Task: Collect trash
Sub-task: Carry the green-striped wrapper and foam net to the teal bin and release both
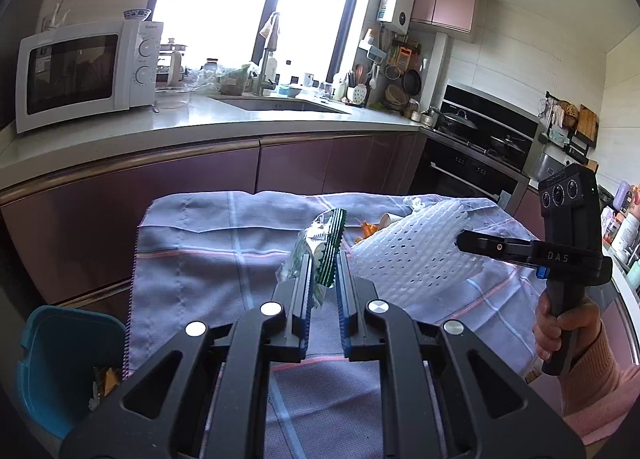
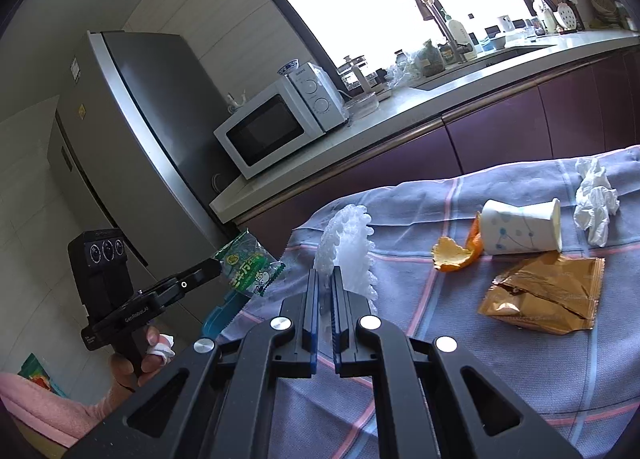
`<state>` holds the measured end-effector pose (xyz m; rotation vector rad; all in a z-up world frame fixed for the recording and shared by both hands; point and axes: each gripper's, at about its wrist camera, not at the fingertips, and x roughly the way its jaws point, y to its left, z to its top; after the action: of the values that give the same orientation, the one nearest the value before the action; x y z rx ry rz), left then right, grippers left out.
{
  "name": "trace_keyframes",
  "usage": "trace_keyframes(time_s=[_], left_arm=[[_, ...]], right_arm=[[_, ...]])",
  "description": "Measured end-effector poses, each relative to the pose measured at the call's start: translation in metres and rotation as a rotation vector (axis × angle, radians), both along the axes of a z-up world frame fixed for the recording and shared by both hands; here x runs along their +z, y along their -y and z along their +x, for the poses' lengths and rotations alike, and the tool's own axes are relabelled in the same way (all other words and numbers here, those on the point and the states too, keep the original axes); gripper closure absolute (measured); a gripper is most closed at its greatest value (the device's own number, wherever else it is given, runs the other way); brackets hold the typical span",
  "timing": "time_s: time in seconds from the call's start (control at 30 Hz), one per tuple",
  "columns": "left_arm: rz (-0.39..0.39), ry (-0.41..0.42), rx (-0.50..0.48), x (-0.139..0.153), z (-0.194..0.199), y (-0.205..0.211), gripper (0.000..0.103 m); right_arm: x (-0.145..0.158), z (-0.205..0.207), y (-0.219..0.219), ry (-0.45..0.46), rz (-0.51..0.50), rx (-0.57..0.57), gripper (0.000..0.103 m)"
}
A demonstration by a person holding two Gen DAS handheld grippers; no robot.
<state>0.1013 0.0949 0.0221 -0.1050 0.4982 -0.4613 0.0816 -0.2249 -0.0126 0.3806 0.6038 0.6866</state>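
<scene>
My left gripper (image 1: pixel 324 259) is shut on a green snack wrapper (image 1: pixel 320 251) and holds it above the table's left part; it also shows in the right wrist view (image 2: pixel 248 267). My right gripper (image 2: pixel 325 275) is shut on a white foam fruit net (image 2: pixel 350 251), held above the cloth; the net shows in the left wrist view (image 1: pixel 416 251). On the purple checked tablecloth (image 2: pixel 480 379) lie an orange peel (image 2: pixel 456 255), a tipped paper cup (image 2: pixel 520 225), a crumpled tissue (image 2: pixel 596 205) and a brown wrapper (image 2: pixel 548 295).
A teal bin (image 1: pixel 60 367) with some trash in it stands on the floor left of the table. Purple cabinets with a counter, a microwave (image 1: pixel 84 71) and a sink lie beyond. A grey fridge (image 2: pixel 132 139) stands at the left. A stove (image 1: pixel 480 139) is at the right.
</scene>
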Motion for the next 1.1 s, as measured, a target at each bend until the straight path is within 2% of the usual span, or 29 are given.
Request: trace_keyframes(time_s=[0.53, 1.1], left_arm=[[0.007, -0.013, 0.165, -0.005, -0.029, -0.071, 0.091], [0.053, -0.042, 0.394, -0.017, -0.045, -0.159, 0.091]], right_arm=[[0.004, 0.017, -0.075, -0.005, -0.007, 0.166, 0.098], [0.0, 0.048, -0.19, -0.042, -0.037, 0.393, 0.098]])
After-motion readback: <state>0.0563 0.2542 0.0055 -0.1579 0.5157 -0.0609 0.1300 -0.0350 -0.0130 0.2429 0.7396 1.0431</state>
